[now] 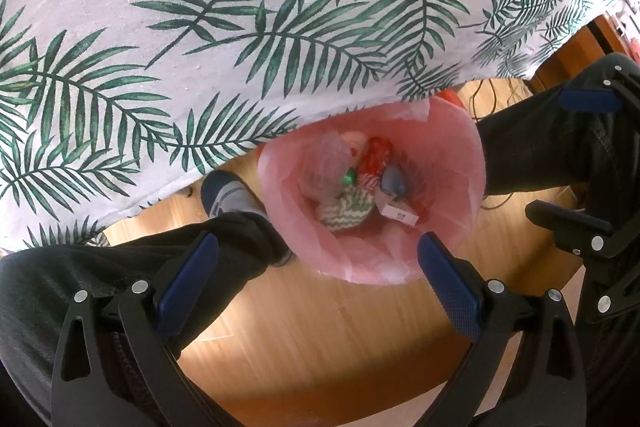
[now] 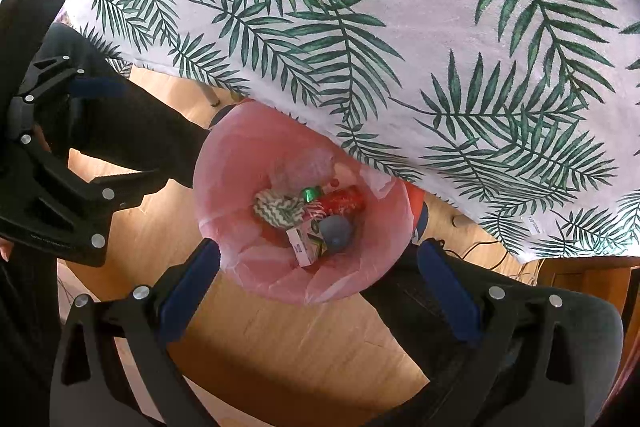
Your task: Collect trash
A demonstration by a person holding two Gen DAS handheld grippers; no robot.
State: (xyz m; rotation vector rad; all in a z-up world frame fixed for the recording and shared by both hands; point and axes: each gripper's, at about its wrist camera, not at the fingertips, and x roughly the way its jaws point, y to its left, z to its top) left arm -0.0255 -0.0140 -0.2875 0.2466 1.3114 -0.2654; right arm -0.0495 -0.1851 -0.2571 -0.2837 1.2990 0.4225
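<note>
A bin lined with a pink bag (image 1: 448,163) stands on the wooden floor by the table edge; it also shows in the right wrist view (image 2: 224,163). Inside lie a red can (image 1: 374,157) (image 2: 344,202), a green-and-white zigzag wrapper (image 1: 348,211) (image 2: 276,209), a small white box (image 1: 398,213) (image 2: 306,242), a grey lump (image 2: 338,229) and clear plastic (image 2: 308,167). My left gripper (image 1: 318,251) is open and empty above the bin's near rim. My right gripper (image 2: 320,255) is open and empty above the bin. Each gripper shows at the side of the other's view.
A tablecloth with green palm leaves (image 1: 240,7) (image 2: 440,27) hangs over the table edge behind the bin. The person's dark-trousered legs (image 1: 200,247) and a grey-blue shoe (image 1: 228,195) stand beside the bin. Cables (image 1: 492,95) lie on the floor.
</note>
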